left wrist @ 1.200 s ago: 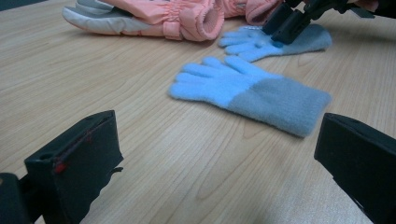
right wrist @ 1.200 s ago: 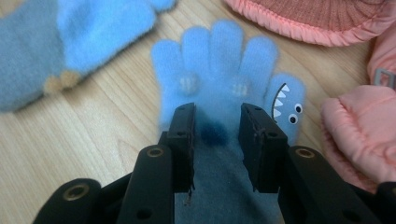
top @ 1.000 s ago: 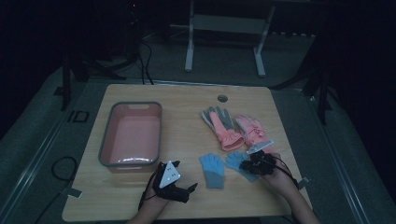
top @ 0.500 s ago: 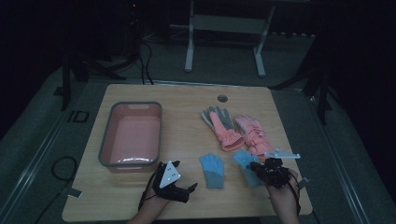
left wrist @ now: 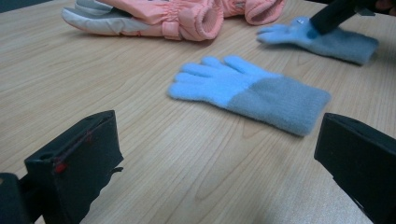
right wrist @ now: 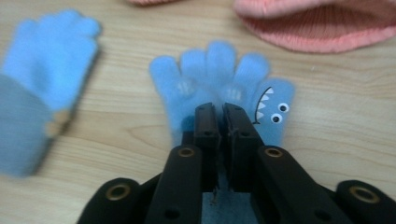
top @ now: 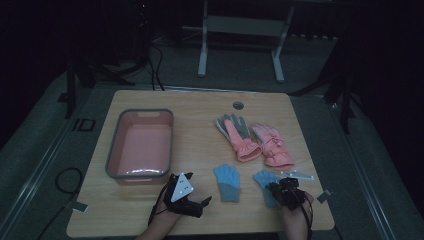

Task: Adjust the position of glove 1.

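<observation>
The right gripper [right wrist: 219, 109], at the lower centre of the right gripper view, is pressed together on the palm of the small blue knitted glove with a shark face [right wrist: 219, 88]; its jaws have just been opening slightly, with the fabric between them. The pinch sits mid-palm, probably so the glove can be dragged or lifted whole. In the high view this glove [top: 264, 181] lies at lower right, near the second blue-and-grey glove [top: 227, 181]. The left gripper [left wrist: 219, 154] is spread wide and held low, apparently waiting. The empty pink plastic bin [top: 116, 150] stands at left, likely the destination.

Black fingers [right wrist: 205, 126], seemingly brass-ringed screws.
</observation>
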A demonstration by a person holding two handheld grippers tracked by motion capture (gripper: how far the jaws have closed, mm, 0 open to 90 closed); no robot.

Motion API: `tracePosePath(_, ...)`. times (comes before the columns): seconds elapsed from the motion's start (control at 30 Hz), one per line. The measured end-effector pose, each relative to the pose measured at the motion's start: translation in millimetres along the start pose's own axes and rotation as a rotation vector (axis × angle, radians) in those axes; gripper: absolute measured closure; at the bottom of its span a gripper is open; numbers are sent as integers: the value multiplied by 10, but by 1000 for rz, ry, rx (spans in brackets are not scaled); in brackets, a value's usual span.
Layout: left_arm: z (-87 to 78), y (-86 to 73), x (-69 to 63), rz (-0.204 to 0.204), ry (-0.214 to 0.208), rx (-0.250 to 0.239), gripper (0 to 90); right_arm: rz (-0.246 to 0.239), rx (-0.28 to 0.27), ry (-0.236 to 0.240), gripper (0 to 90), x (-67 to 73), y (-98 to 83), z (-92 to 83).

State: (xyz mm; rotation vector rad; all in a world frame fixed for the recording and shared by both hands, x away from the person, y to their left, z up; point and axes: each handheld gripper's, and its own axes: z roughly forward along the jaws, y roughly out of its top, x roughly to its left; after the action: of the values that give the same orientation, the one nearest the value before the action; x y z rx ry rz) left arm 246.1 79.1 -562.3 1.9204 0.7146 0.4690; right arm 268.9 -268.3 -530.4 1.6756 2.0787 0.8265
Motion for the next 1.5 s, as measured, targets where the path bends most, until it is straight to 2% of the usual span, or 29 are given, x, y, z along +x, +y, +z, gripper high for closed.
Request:
tracePosePath(0.07,0,0,2,-1,-1,0,5,-12,22,-8,816,1,-30,70)
tracePosePath(0.1,0,0,4,-2,-2,0,5,-11,15,-3,816,-7,-42,89)
tracePosePath(0.23,1,0,4,-3,-6,-1,5,-15,19,3,803,-21,-32,88)
tracePosePath(0.33,1,0,3,-3,-6,-1,5,-27,19,14,755,-34,-11,71)
tracePosePath(0.4,1,0,4,-3,-7,-1,5,-48,14,39,721,-62,18,45)
tracePosePath(0.53,0,-1,6,-5,-7,-1,5,-116,31,56,691,-145,102,-18)
tracePosePath(0.63,0,-1,9,-6,-8,0,5,-188,58,86,684,-214,164,-54)
tracePosePath(0.7,0,0,9,-7,-7,1,5,-219,62,124,673,-265,206,-79)
tracePosePath(0.77,0,0,8,-6,-7,0,5,-270,59,170,669,-296,246,-104)
tracePosePath(0.83,1,0,7,-6,-7,1,5,-336,36,231,664,-320,281,-127)
tracePosePath(0.9,1,0,10,-8,-7,1,5,-412,52,241,665,-353,324,-123)
tracePosePath(0.97,2,0,13,-12,-5,2,5,-491,48,278,665,-364,337,-132)
tracePosePath(1.03,0,0,11,-10,-2,2,5,-532,73,311,664,-375,346,-131)
tracePosePath(1.07,2,0,8,-9,-1,2,5,-546,83,309,664,-379,344,-126)
tracePosePath(1.1,3,1,5,-7,0,3,5,-554,89,317,661,-389,340,-115)
tracePosePath(1.33,4,2,0,-2,-2,4,5,-508,106,368,634,-416,249,44)
tracePosePath(1.4,4,2,-1,-1,-2,4,5,-505,116,364,658,-399,209,99)
tracePosePath(1.43,3,1,-1,0,-2,4,5,-515,131,343,678,-382,182,132)
tracePosePath(1.5,3,1,-2,1,-2,4,5,-517,110,313,752,-354,142,141)
